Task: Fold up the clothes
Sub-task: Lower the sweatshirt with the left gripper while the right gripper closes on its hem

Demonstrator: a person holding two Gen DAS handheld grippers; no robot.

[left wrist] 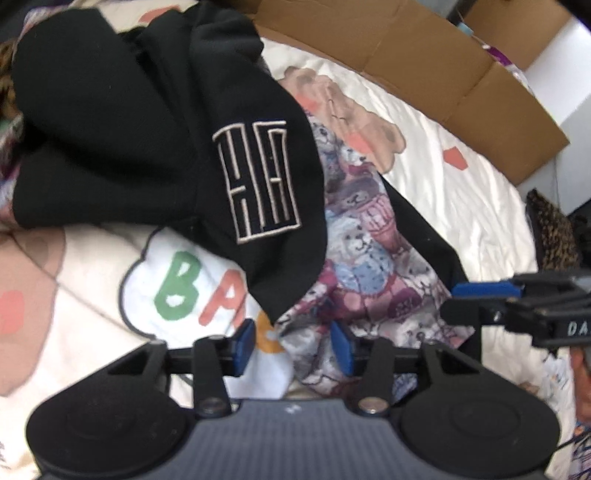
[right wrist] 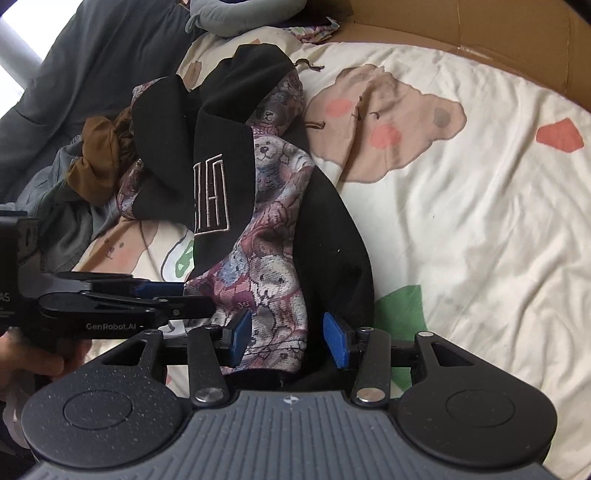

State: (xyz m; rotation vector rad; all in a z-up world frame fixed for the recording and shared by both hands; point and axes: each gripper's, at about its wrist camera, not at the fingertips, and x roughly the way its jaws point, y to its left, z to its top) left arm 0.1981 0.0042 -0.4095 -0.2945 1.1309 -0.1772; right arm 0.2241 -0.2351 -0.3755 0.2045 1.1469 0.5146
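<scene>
The bed (right wrist: 480,229) lies open to the right of the black garment (right wrist: 332,236), a broad stretch of bare cartoon-print sheet up to the cardboard (right wrist: 480,33) standing along its far edge. To the left, a heap of crumpled clothes (right wrist: 92,162) and a grey blanket (right wrist: 92,62) crowd the bed. The left hand-held gripper (right wrist: 162,295) reaches in just beside the right hand-held gripper (right wrist: 288,341), narrowing the room between them over the garment.

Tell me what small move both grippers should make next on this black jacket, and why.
Probably close the right gripper on the black jacket hem: its jaws stand open with the bear-print lining between them, ungripped. The left gripper is also open.
</scene>
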